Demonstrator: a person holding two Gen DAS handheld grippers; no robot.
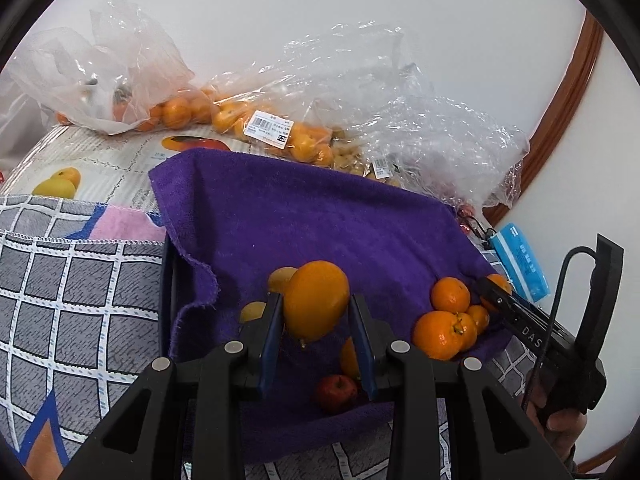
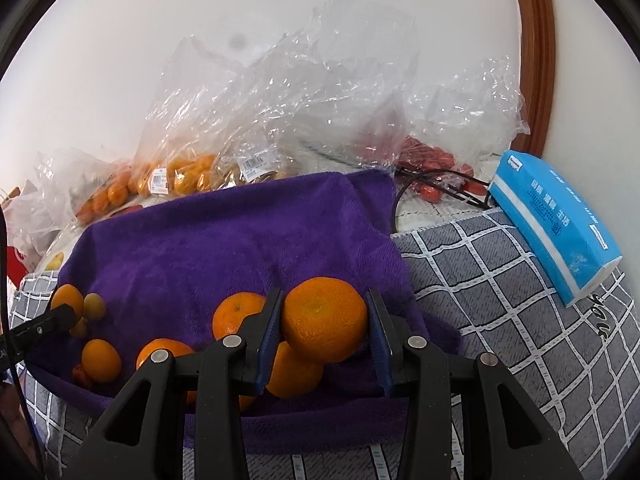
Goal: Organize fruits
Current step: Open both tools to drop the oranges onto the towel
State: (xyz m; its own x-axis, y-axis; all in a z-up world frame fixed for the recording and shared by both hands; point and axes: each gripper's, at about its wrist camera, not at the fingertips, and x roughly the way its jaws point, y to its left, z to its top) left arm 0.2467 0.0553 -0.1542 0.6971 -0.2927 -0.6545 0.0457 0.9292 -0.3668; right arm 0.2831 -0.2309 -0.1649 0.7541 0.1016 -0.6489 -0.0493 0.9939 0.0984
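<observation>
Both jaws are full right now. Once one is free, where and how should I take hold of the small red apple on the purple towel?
Grip the red apple across its round middle, coming down from above. Its stem dimple faces up, so the sides give the pads even curves. Mind the orange fruit touching its far right side; set the jaws across the other axis.

My grey checked blanket (image 2: 500, 280) carries a purple terry towel (image 2: 240, 248), a blue tissue pack (image 2: 556, 224) — and clear plastic fruit bags (image 2: 280, 112) behind.
</observation>
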